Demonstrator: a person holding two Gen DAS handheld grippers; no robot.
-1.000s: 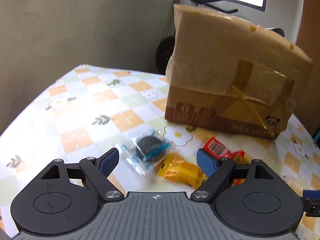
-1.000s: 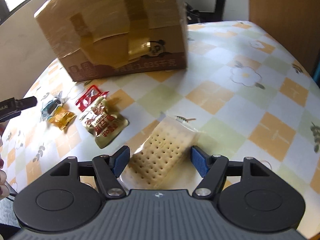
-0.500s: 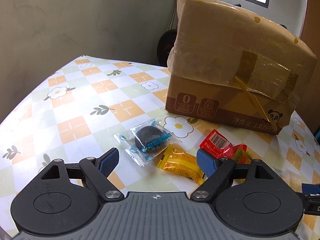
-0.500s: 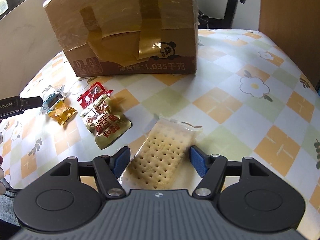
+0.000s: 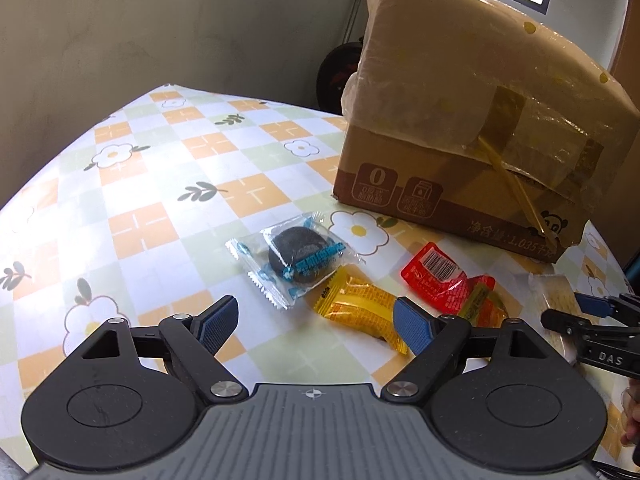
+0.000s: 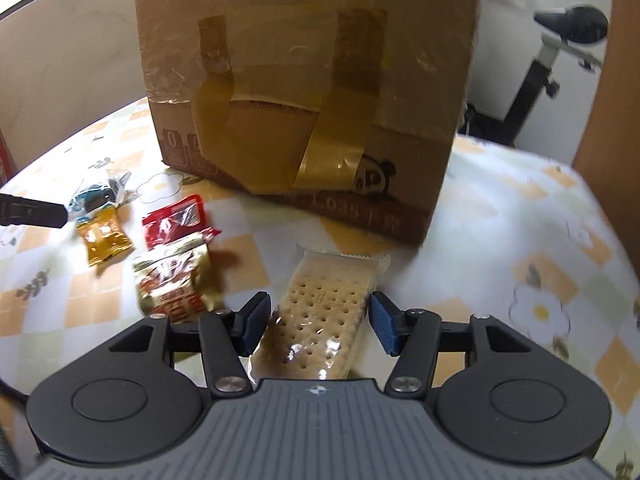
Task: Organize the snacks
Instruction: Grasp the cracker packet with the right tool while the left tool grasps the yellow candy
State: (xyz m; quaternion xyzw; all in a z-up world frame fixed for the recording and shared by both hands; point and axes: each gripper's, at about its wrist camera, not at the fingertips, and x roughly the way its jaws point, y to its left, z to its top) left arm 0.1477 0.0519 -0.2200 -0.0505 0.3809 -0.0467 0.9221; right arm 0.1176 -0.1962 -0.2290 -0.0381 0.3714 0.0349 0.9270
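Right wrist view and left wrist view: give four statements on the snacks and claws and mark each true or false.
1. The cracker packet lies between the right claw's jaws, which have just been closing. True.
2. The left claw grips the yellow candy. False: it is open, holding nothing.
3. The cardboard box is taped shut. True.
4. The dark cookie packet sits on the box. False: it lies on the tablecloth.

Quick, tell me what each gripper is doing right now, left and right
Left gripper: open, holding nothing.
Right gripper: jaws just closing around the cracker packet; pads not visibly pressing it yet.
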